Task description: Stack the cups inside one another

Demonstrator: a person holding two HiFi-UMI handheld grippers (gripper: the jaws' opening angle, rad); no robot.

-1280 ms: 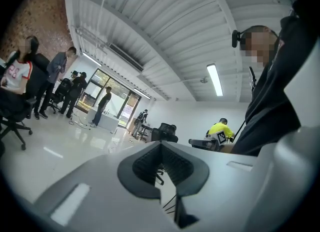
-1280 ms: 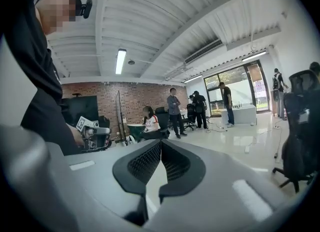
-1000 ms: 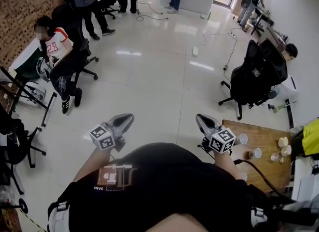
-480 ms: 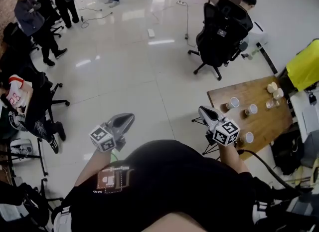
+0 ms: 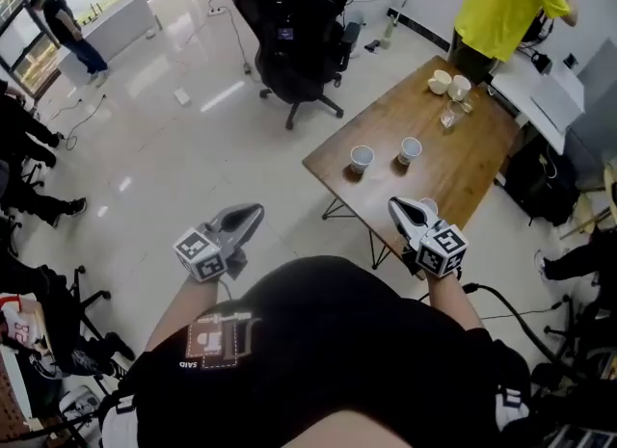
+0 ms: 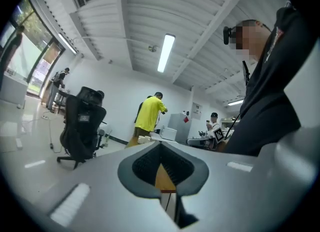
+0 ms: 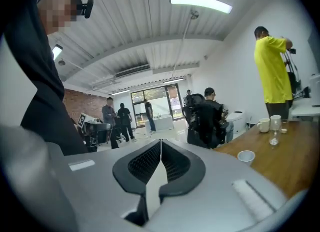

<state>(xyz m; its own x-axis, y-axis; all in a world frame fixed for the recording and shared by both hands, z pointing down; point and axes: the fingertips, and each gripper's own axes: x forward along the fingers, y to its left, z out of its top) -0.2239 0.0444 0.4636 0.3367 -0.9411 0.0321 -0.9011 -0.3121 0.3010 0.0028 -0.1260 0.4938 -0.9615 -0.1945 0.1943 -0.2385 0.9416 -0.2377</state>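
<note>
The left tool (image 5: 253,215) and right tool (image 5: 395,206) are closed, empty (2 cups (image 5: 362,158) stand on the table (image 5: 463,162)).

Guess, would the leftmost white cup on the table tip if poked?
Probably: the cup looks small and thin, so likely light. It stands upright near the edge of the table, so a shove might knock it off.

Open-plan office or lab, glossy white floor (image 5: 193,157), black office chairs (image 5: 299,22), wooden table (image 5: 468,162), white desk (image 5: 549,90) along the wall, strip light (image 7: 200,2) under a ribbed ceiling (image 7: 135,31), tall windows (image 7: 157,99), brick wall (image 7: 75,104), people (image 7: 123,118) standing about.
</note>
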